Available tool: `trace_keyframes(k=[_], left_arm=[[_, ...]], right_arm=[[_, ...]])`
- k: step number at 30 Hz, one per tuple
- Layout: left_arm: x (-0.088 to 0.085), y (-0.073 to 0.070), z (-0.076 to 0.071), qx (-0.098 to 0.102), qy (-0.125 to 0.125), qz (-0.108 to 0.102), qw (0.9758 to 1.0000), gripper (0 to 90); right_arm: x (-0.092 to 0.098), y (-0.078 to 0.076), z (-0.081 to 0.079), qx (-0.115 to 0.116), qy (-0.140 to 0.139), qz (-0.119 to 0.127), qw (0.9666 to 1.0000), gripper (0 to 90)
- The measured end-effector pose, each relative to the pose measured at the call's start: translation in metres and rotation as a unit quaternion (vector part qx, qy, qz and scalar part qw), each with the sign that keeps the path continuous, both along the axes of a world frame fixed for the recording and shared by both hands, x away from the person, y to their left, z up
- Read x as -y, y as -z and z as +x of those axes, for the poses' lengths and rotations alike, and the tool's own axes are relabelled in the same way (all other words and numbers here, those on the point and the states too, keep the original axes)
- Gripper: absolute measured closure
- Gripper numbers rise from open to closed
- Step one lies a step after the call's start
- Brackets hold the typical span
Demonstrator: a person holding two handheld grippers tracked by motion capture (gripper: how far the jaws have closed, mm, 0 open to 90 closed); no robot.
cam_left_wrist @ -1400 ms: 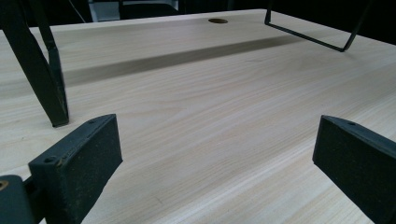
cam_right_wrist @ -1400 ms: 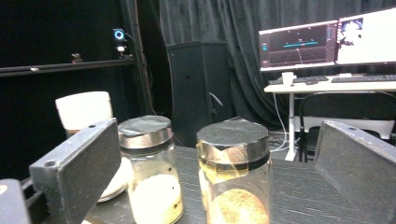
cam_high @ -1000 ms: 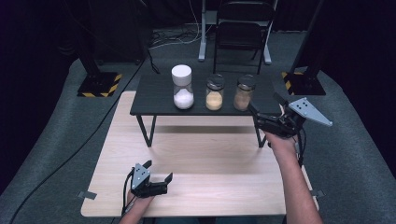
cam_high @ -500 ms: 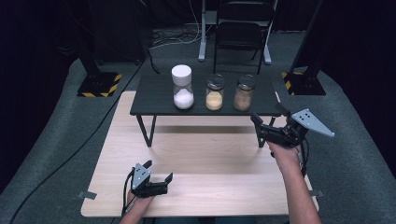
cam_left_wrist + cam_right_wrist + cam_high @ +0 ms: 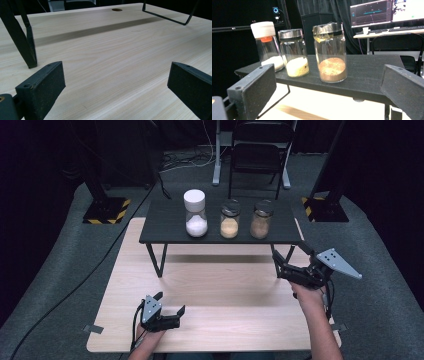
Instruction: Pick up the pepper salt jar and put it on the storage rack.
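While nothing is gripped yet, the job looks barely started, if a guess is allowed. The right hand-held gripper (image 5: 282, 264) is held at the right of the high view, just off the front right corner of the small black table (image 5: 165, 227), with its jaws spread wide and nothing between them. It's pointed at the jar of brown powder (image 5: 330, 52), which sits dead centre in the right gripper view, so that's judged to be the jar being gone for. Reaching in, closing on it and lifting are all left to do.

The left hand-held gripper (image 5: 170, 304) is parked low at the bottom left of the high view on the pale wooden table (image 5: 225, 285), jaws wide too, nothing held; bare wood grain and a black table leg (image 5: 21, 37) are seen past its pads.

Jars, as lined up on the black table in the high view:
- left: white-capped jar (image 5: 195, 214), white powder filling roughly the bottom third
- middle: dark-lidded jar (image 5: 230, 218), pale yellowish grains, about a third full
- right: brown powder jar, about a third full; its top looks wrapped in clear film, hard to be sure

All three are upright and apart from each other.
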State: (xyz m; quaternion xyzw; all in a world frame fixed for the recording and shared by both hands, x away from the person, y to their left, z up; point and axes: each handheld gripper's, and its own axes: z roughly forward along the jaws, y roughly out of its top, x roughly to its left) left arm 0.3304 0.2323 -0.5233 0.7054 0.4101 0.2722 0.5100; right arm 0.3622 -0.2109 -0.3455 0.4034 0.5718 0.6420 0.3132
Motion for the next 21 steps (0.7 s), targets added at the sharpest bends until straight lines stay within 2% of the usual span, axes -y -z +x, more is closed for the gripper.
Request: trace_keyframes(k=[21], left_arm=[[0.001,0.000,0.000,0.000,-0.001,0.007,1.0000,1.0]], right_arm=[[0.019,0.039,-0.018,-0.023,0.024,-0.015,0.9993,0.0]])
